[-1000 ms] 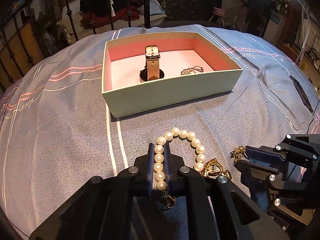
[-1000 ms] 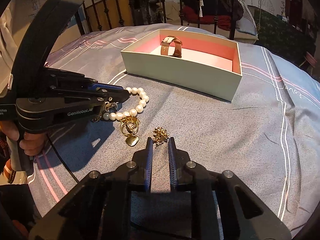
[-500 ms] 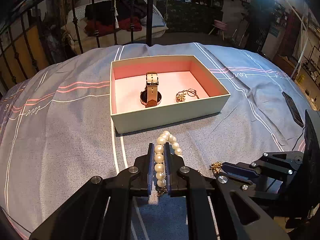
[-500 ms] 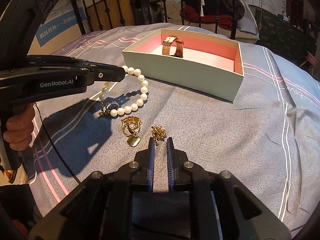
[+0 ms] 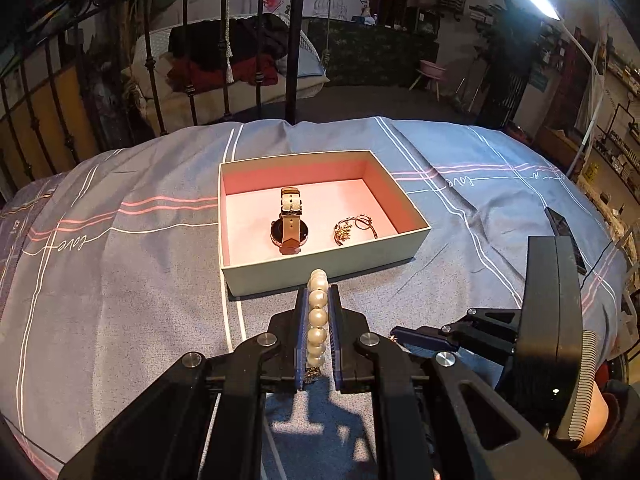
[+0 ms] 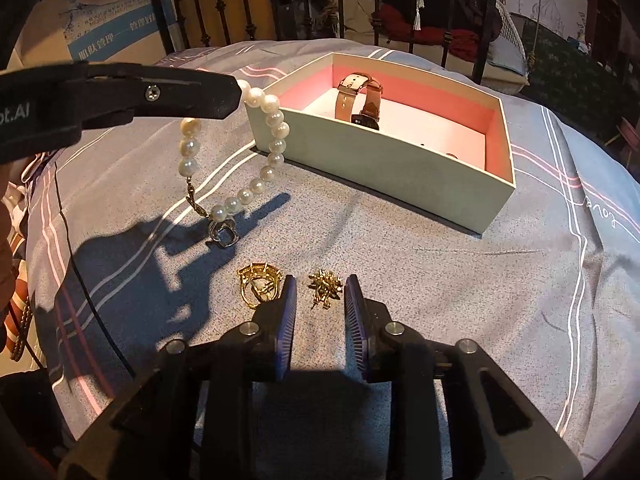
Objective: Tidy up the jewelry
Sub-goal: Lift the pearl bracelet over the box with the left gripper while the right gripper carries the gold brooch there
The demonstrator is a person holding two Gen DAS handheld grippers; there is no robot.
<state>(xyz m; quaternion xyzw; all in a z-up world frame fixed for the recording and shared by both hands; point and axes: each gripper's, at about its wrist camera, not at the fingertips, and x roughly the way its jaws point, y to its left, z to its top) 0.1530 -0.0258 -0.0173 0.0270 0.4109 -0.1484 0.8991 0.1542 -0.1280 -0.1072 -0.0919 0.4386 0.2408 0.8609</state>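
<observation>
My left gripper [image 5: 318,292] is shut on a pearl bracelet [image 5: 317,320] and holds it lifted above the bedspread; in the right wrist view the bracelet [image 6: 276,148] hangs from that gripper [image 6: 236,94] just in front of the box. The pale green box [image 5: 320,268] with a pink inside holds a watch [image 5: 289,224] and a gold ring piece [image 5: 352,230]. My right gripper [image 6: 319,286] is open, low over the bed, with a small gold brooch [image 6: 325,287] between its fingers. A gold pendant [image 6: 258,286] lies just left of it.
A silver ring [image 6: 223,234] lies on the bedspread under the hanging bracelet. A dark phone [image 5: 564,236] lies at the bed's right edge. A black iron bedframe [image 5: 188,80] stands behind the box.
My left gripper has lifted the pearl bracelet off the bedspread and moved it toward the box. My right gripper has opened wider around the brooch.
</observation>
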